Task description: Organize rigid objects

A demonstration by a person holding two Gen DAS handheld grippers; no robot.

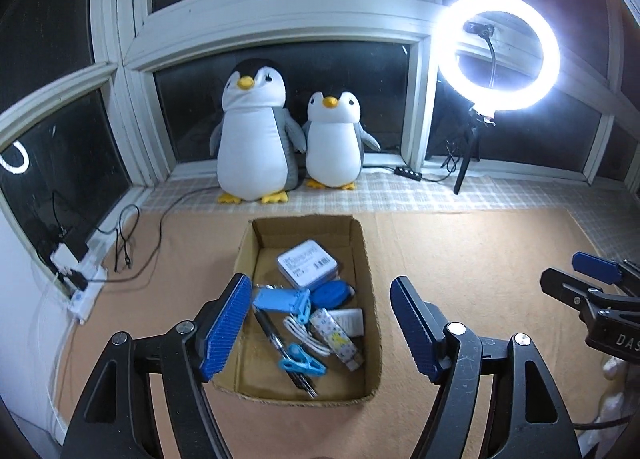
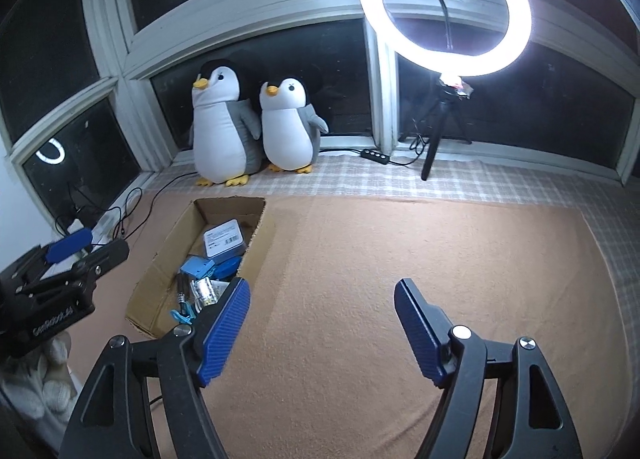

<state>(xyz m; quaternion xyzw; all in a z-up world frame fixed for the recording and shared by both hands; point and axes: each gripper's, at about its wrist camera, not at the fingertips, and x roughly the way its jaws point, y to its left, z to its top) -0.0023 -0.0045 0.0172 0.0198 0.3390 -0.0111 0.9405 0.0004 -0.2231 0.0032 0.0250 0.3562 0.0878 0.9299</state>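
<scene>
An open cardboard box [image 1: 370,259] [image 2: 168,243] lies on the peach mat. Inside it lie a grey tin [image 1: 309,263] [image 2: 224,238], a blue phone stand [image 1: 280,299], a blue oval case [image 1: 332,294], a white cable [image 1: 304,335], a patterned tube [image 1: 338,339], a black pen [image 1: 280,351] and a blue clothes peg [image 1: 302,363]. My left gripper [image 1: 320,327] hovers above the box's near half, open, with nothing between its blue pads. My right gripper [image 2: 322,327] stands open over bare mat, to the right of the box, and holds nothing. Each gripper shows at the edge of the other's view.
Two plush penguins [image 1: 256,131] [image 1: 334,139] stand on the checked cloth at the window. A lit ring light [image 1: 498,55] on a tripod stands at the back right. A power strip with cables [image 1: 80,279] lies at the left wall. The peach mat [image 2: 440,251] spreads right of the box.
</scene>
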